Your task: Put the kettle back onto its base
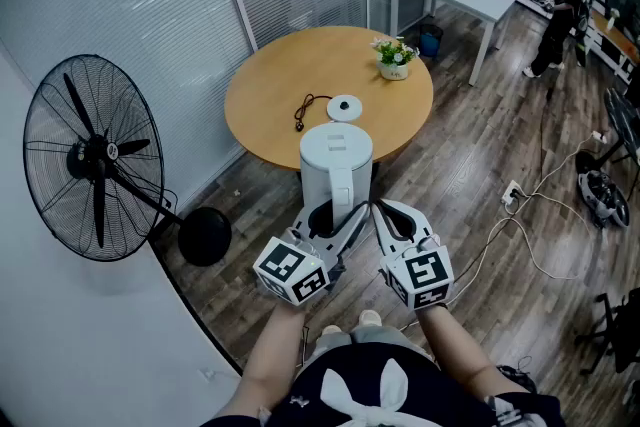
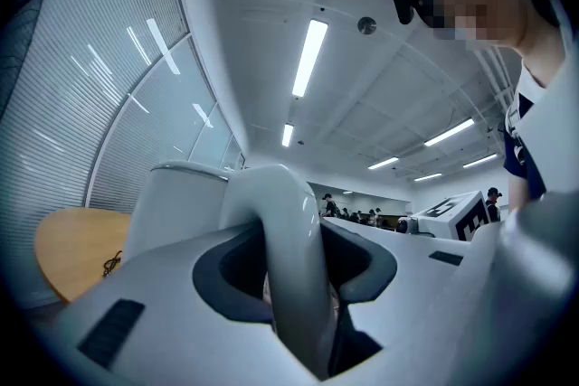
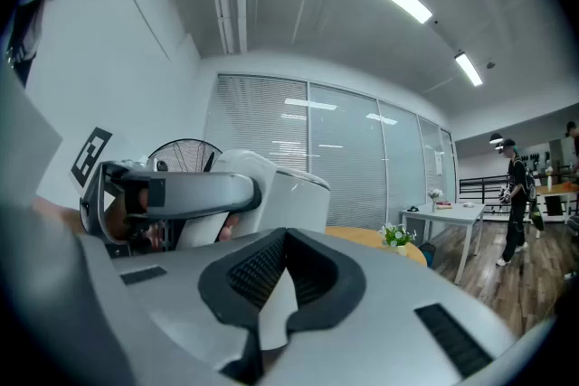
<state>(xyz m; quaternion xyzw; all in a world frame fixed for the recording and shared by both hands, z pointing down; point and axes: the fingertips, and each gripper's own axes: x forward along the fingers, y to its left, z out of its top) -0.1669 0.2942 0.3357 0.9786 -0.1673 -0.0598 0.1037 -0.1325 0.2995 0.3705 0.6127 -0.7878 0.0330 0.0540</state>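
White kettle held up at the near edge of the round wooden table, its handle clamped between the jaws of the left gripper. Just to the right of the kettle, the right gripper, jaws drawn narrow with nothing between them. Farther back on the tabletop, the round base with its cord, well apart from the kettle; small flower pot at the far right edge.

The counter's left part lies bare; the base and cord sit mid-counter, a flower pot at far right.
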